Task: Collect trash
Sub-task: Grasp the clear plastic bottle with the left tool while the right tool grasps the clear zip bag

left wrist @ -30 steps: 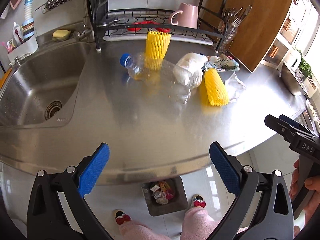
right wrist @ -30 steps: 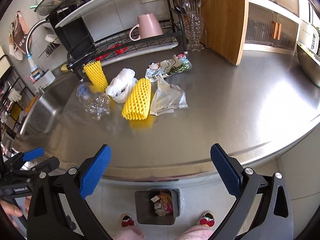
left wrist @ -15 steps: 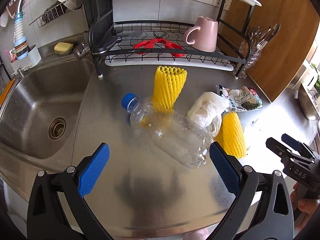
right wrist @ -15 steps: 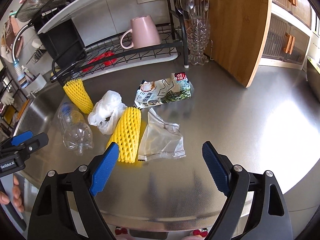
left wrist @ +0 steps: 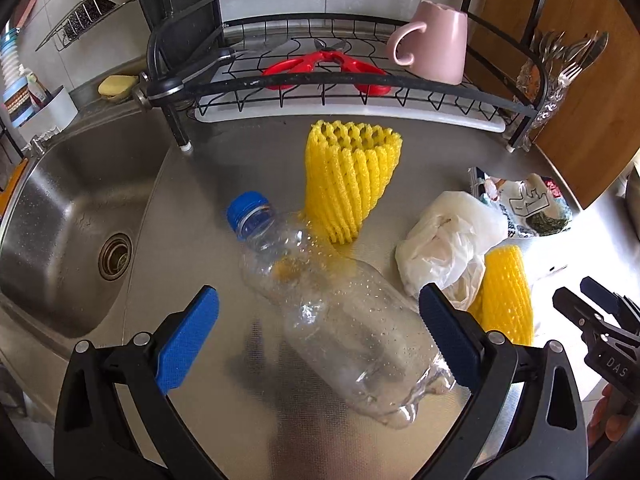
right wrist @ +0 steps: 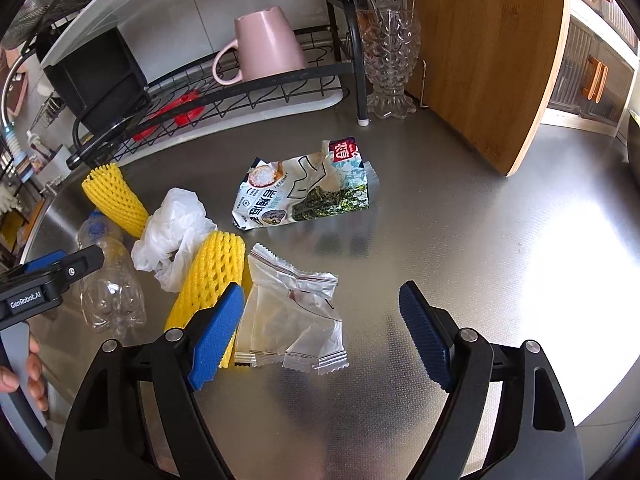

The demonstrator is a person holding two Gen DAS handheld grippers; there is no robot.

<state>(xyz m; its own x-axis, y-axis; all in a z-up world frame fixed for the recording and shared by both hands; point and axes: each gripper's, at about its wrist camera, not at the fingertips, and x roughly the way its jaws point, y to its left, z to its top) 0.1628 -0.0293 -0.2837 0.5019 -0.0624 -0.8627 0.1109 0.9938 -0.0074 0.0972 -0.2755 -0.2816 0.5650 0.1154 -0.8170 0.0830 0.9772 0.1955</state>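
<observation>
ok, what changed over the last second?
Both grippers advanced from the counter edge over the steel counter, open throughout. The left gripper now straddles the clear plastic bottle with the blue cap; the right gripper flanks the clear crinkled wrapper. Nothing grasped; the trash lies where it was.

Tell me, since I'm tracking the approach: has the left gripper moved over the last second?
Yes. The left gripper has advanced over the counter toward the dish rack, its open jaws now flanking the plastic bottle.

"GenRobot.AI" on the left gripper (right wrist: pixel 52 276) body, "DAS" – cut off – on the right gripper (left wrist: pixel 600 320)
</observation>
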